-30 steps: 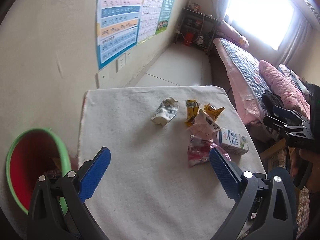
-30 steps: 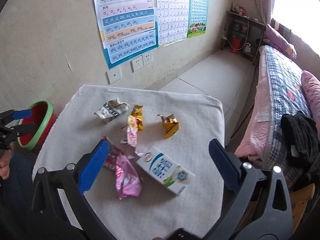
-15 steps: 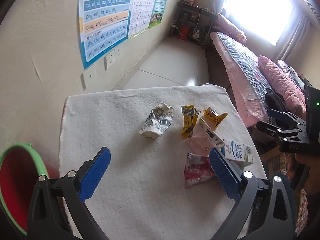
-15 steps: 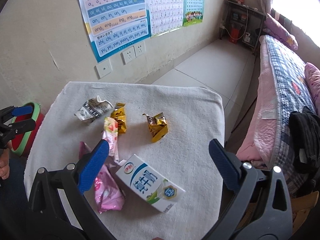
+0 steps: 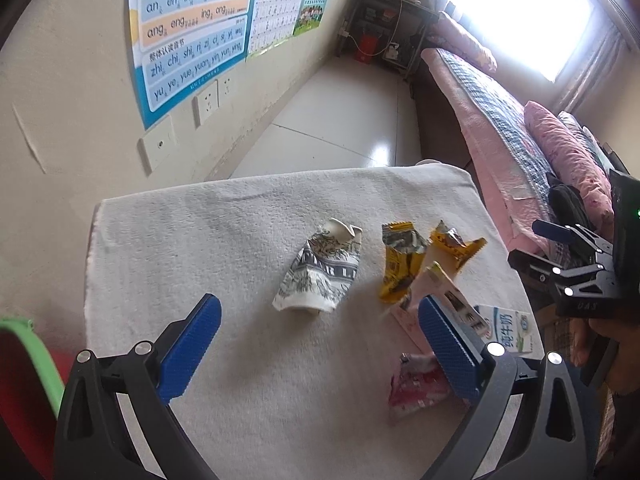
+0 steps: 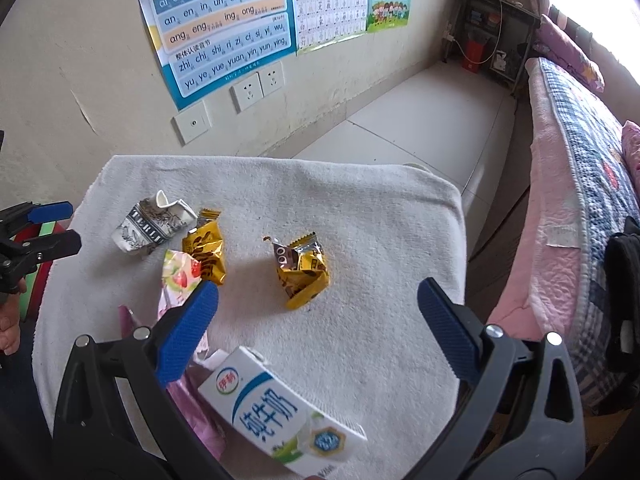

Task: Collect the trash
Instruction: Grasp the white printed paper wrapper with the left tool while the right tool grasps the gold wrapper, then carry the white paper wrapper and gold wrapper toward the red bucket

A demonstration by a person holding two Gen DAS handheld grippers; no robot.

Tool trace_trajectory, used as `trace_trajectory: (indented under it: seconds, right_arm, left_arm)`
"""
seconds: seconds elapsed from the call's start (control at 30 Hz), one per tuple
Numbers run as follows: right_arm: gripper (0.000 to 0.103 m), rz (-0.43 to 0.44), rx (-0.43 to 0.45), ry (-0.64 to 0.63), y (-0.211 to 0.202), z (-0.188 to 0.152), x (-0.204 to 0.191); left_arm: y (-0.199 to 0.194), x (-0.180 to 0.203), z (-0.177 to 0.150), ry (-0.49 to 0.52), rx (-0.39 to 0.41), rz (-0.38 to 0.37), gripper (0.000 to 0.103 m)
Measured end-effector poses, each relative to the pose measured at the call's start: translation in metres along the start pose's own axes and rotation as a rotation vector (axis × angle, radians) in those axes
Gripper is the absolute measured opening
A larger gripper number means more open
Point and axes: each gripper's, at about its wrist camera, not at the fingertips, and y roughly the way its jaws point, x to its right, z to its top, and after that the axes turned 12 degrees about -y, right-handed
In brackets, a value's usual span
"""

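Trash lies on a white towel-covered table (image 5: 200, 232) (image 6: 360, 208). A crumpled grey-and-white paper cup (image 5: 320, 276) (image 6: 150, 228), two yellow wrappers (image 5: 400, 264) (image 6: 302, 272) (image 6: 206, 250), a pink-and-white wrapper (image 5: 436, 292) (image 6: 178, 276), a red-pink wrapper (image 5: 416, 384) and a white milk carton (image 5: 508, 328) (image 6: 280, 408) are spread on it. My left gripper (image 5: 318, 344) is open and empty, just short of the paper cup. My right gripper (image 6: 318, 336) is open and empty, above the carton and short of the right yellow wrapper.
A red bin with a green rim (image 5: 28, 384) (image 6: 44, 248) stands left of the table. A wall with posters and sockets (image 5: 192, 40) is behind. A bed with pink bedding (image 5: 520, 132) (image 6: 580, 168) runs along the right side.
Both grippers have moved forward over the table toward the trash. The bin has slid toward the left edge of the left wrist view. Both stay open.
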Motion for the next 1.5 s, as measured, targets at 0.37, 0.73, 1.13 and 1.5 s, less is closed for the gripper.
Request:
trace_trajectory:
  seconds: [0.37, 0.73, 1.13, 1.5]
  right_arm:
    - [0.095, 0.014, -0.070, -0.045, 0.053, 0.012, -0.010]
    - [0.034, 0.037, -0.143, -0.063, 0.072, 0.008, -0.012]
    - [0.033, 0.028, -0.081, -0.058, 0.037, 0.013, -0.006]
    - [0.033, 0.025, -0.040, -0.062, -0.002, 0.013, -0.008]
  left_arm:
    - [0.056, 0.007, 0.012, 0.042, -0.082, 0.050, 0.081]
    - [0.069, 0.007, 0.012, 0.069, -0.123, 0.060, 0.054]
    - [0.047, 0.005, 0.002, 0.050, -0.102, 0.039, 0.048]
    - [-0.001, 0.006, -0.011, 0.044, -0.040, 0.030, 0.048]
